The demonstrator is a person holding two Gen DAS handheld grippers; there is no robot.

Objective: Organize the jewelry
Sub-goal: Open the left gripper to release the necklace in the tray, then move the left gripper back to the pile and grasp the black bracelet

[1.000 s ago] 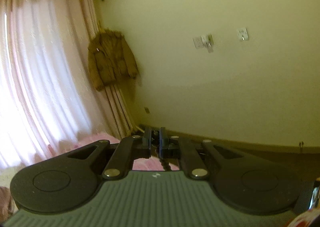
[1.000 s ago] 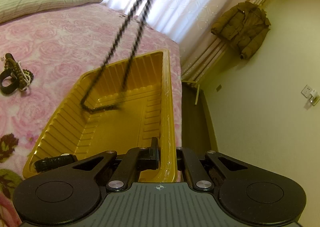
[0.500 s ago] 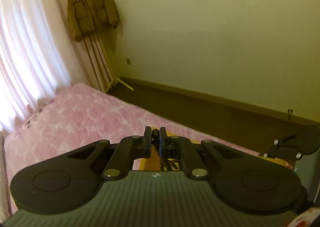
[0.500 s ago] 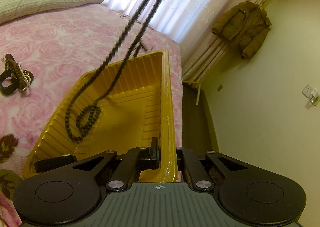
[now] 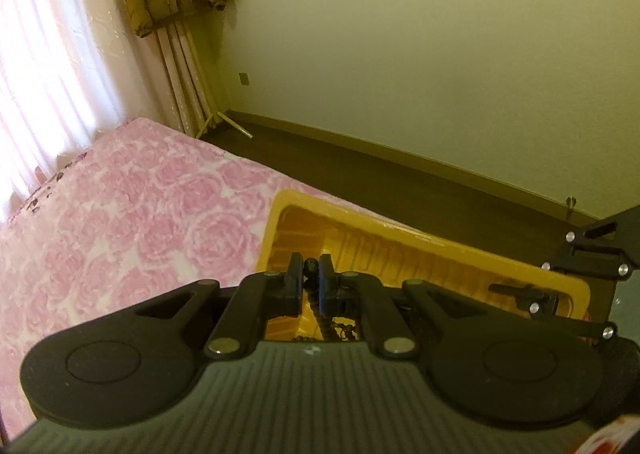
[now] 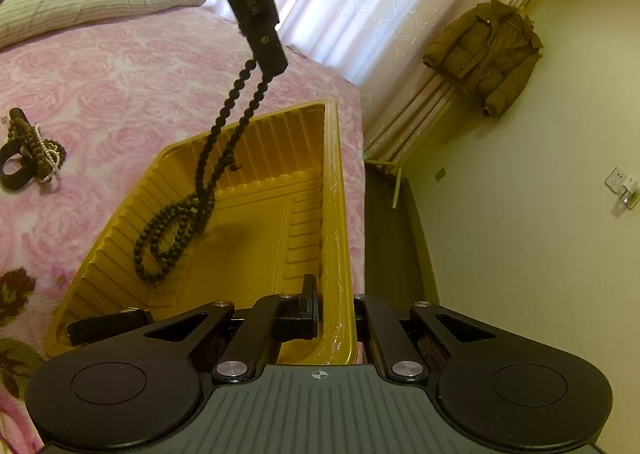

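Note:
A yellow ribbed plastic tray [image 6: 328,190] lies on the pink bed near its edge; it also shows in the left wrist view [image 5: 404,238]. My left gripper [image 5: 309,274] is shut on a dark bead necklace [image 6: 224,134] and holds it above the tray; it also shows in the right wrist view [image 6: 272,62]. The necklace's lower loops [image 6: 168,238] rest on the tray floor. My right gripper [image 6: 332,306] is shut on the tray's near right rim. A dark object [image 6: 108,326] lies in the tray's near left corner.
A pile of bracelets and beads [image 6: 32,154] lies on the pink rose bedspread [image 6: 120,78] left of the tray. A striped pillow [image 6: 92,10] is at the back. The bed edge and dark floor [image 6: 388,238] run right of the tray. A brown coat [image 6: 488,54] hangs by the curtains.
My left gripper has come down with the necklace, and its lower end has coiled onto the tray floor. The right gripper has stayed on the tray rim.

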